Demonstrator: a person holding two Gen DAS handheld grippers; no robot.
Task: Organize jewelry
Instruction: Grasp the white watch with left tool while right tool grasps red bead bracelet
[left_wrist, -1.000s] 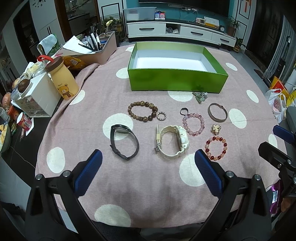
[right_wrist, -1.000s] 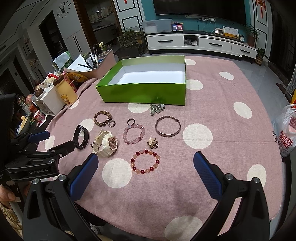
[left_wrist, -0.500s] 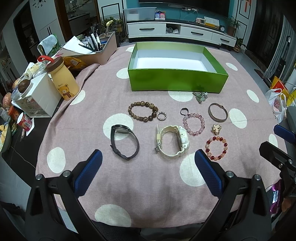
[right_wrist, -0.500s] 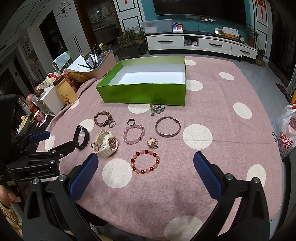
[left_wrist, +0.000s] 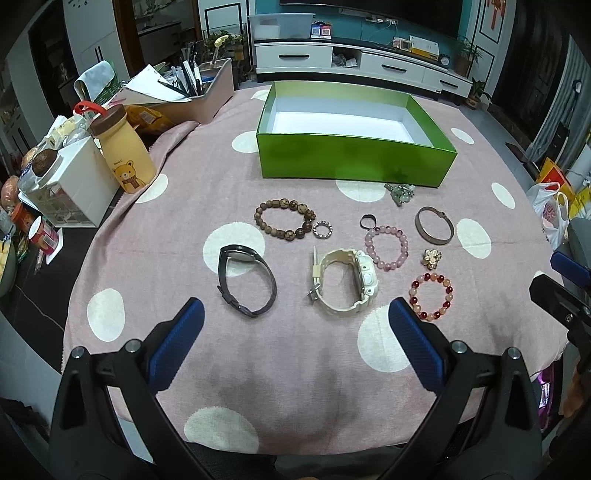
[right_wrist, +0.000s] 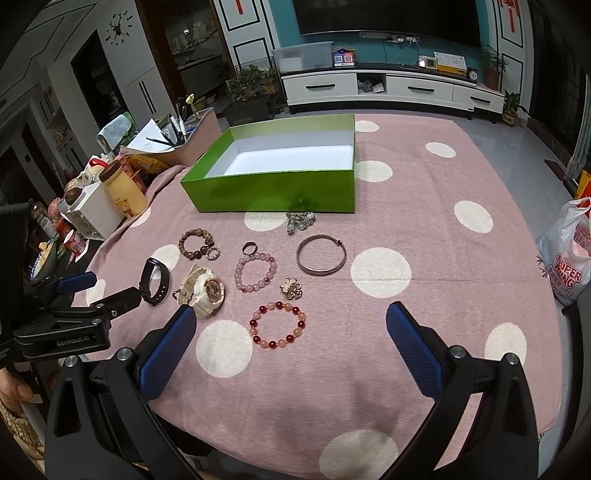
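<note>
Jewelry laid out on the bench before an empty green box.
Both the left hand-held gripper and right hand-held gripper are held wide open, nothing gripped; bracelets and watches are spread between them and the box.

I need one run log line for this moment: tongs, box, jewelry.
left tongs: open, empty | right tongs: open, empty | green box: empty | jewelry: all on tablecloth
</note>
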